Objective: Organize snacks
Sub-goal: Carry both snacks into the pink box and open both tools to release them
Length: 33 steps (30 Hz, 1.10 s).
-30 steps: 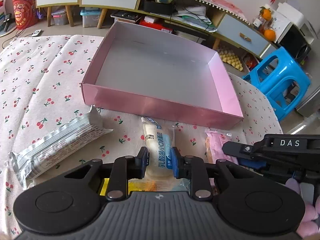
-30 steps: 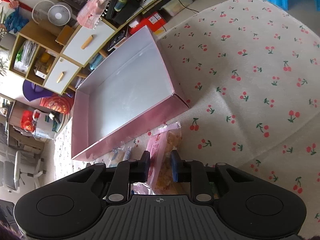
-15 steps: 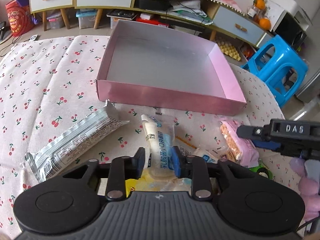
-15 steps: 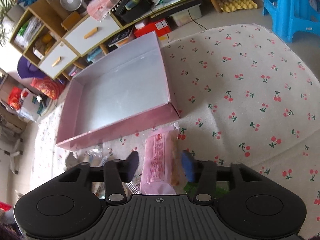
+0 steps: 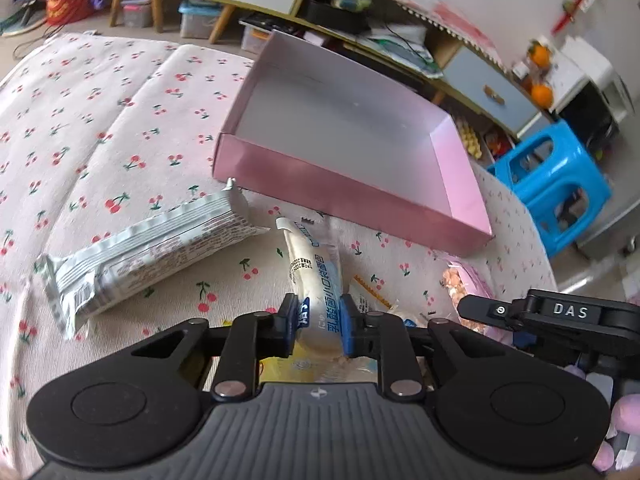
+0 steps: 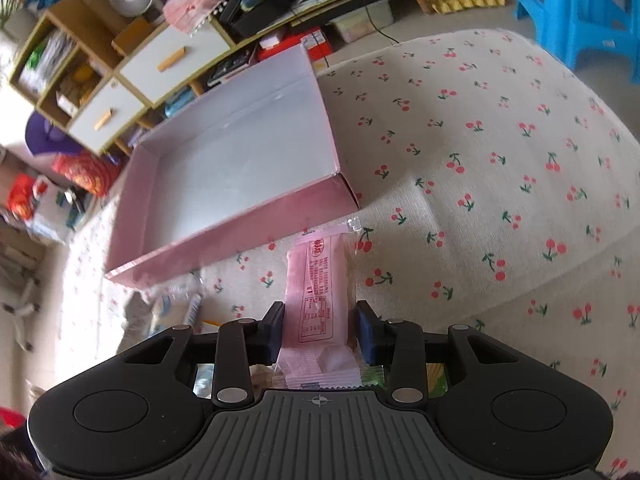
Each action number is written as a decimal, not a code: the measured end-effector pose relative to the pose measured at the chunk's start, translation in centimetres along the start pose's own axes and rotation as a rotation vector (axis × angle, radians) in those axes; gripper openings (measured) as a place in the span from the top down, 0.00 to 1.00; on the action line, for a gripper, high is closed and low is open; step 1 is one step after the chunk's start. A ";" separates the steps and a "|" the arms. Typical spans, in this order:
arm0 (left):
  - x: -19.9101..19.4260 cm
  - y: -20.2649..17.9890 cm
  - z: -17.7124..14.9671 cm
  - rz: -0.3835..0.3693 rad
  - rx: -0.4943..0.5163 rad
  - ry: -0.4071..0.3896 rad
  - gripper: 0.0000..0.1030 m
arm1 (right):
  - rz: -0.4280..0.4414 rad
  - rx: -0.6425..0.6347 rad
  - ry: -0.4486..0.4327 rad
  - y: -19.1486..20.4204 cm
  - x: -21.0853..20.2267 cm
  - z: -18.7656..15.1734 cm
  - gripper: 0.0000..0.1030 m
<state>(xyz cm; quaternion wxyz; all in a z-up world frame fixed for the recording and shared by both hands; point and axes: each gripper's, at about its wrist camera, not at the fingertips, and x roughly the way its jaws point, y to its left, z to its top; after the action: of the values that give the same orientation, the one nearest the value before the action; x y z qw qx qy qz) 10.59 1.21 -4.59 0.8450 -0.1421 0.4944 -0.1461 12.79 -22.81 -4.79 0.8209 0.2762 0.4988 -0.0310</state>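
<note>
- Shallow pink cardboard box: it sits empty on the cherry-print tablecloth, open side up, directly ahead of both tools. In my judgement each packet should clear the near wall fully before release.
- Long silver-grey foil snack bar: it lies flat on the cloth, left of the held sachet and apart from the box. It is not gripped; leave it for a later pass.
- Pink rectangular wafer packet: it lies lengthwise between the pads of the right gripper, short of the box's near wall. The jaws have just been closing. The left pad meets the packet edge; a sliver of gap shows at the right pad, so no firm clamp is confirmed. Finish closing before lifting.
- White-and-blue plastic sachet with printed text: the left gripper has just closed and is clamped on its near end, with the free end pointing toward the box. Lift gently, since a soft sachet will likely droop and drag.
</note>
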 end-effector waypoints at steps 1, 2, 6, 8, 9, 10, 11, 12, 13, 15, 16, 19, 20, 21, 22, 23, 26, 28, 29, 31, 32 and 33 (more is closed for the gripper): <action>-0.3 0.0 0.0 0.000 -0.007 -0.002 0.83 | 0.011 0.015 0.002 -0.1 -0.2 0.1 0.65; -0.6 0.0 0.0 -0.001 -0.008 -0.001 0.83 | 0.024 0.023 0.003 -0.2 -0.5 0.3 0.65; -1.5 -0.4 0.1 0.003 0.016 0.002 0.84 | 0.061 0.030 -0.019 -0.1 -1.9 0.8 0.65; -1.9 -0.6 0.2 0.002 0.032 0.000 0.84 | 0.081 0.041 -0.029 -0.1 -2.5 1.0 0.65; -2.1 -0.7 0.3 -0.005 0.036 -0.002 0.85 | 0.096 0.050 -0.035 -0.1 -2.9 1.2 0.65; -2.2 -0.8 0.4 -0.012 0.040 -0.006 0.85 | 0.107 0.055 -0.042 -0.1 -3.2 1.4 0.65; -2.3 -1.0 0.6 -0.021 0.044 -0.013 0.85 | 0.115 0.058 -0.050 -0.1 -3.4 1.6 0.65; -2.4 -1.1 0.8 -0.029 0.047 -0.020 0.85 | 0.122 0.056 -0.061 0.0 -3.7 1.7 0.65; -2.6 -1.2 1.0 -0.037 0.049 -0.029 0.85 | 0.127 0.052 -0.072 0.0 -3.9 1.9 0.65; -2.4 -1.3 1.7 -0.047 0.049 -0.038 0.85 | 0.128 0.036 -0.089 0.3 -4.0 2.3 0.65; -2.2 -1.3 2.0 -0.049 0.048 -0.044 0.85 | 0.126 0.027 -0.095 0.5 -3.9 2.6 0.65; -1.7 -1.3 3.3 -0.051 0.059 -0.064 0.85 | 0.117 0.006 -0.111 0.8 -3.5 3.7 0.65; -1.4 -1.4 3.9 -0.053 0.065 -0.077 0.85 | 0.114 -0.001 -0.123 0.9 -3.2 4.2 0.65; -1.1 -1.4 4.3 -0.054 0.072 -0.091 0.85 | 0.114 -0.009 -0.132 1.0 -3.0 4.7 0.65; -0.7 -1.4 4.9 -0.056 0.083 -0.108 0.85 | 0.115 -0.018 -0.137 1.2 -2.6 5.1 0.65; -0.3 -1.5 5.2 -0.058 0.094 -0.126 0.85 | 0.117 -0.030 -0.142 1.4 -2.2 5.5 0.65; 1.7 -1.2 6.2 -0.058 0.113 -0.169 0.85 | 0.123 -0.051 -0.149 2.0 -0.1 6.8 0.65; 3.0 -0.9 6.6 -0.048 0.121 -0.195 0.85 | 0.137 -0.049 -0.141 2.1 1.3 7.3 0.65; 3.6 -0.7 6.8 -0.038 0.124 -0.204 0.85 | 0.140 -0.055 -0.139 2.3 2.1 7.5 0.65; 4.7 -0.3 7.0 -0.026 0.136 -0.213 0.85 | 0.134 -0.083 -0.145 2.7 3.3 7.6 0.65; 5.2 -0.2 7.2 -0.015 0.150 -0.217 0.85 | 0.132 -0.102 -0.148 2.9 3.7 7.7 0.65; 5.4 -0.3 7.3 0.000 0.172 -0.222 0.85 | 0.125 -0.121 -0.154 3.1 4.2 7.7 0.65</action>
<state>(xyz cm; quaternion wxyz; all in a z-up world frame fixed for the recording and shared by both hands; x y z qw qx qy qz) 19.52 -0.44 -5.36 0.9034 -0.0847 0.3837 -0.1715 22.02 -23.00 -4.31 0.8723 0.2538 0.4169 0.0293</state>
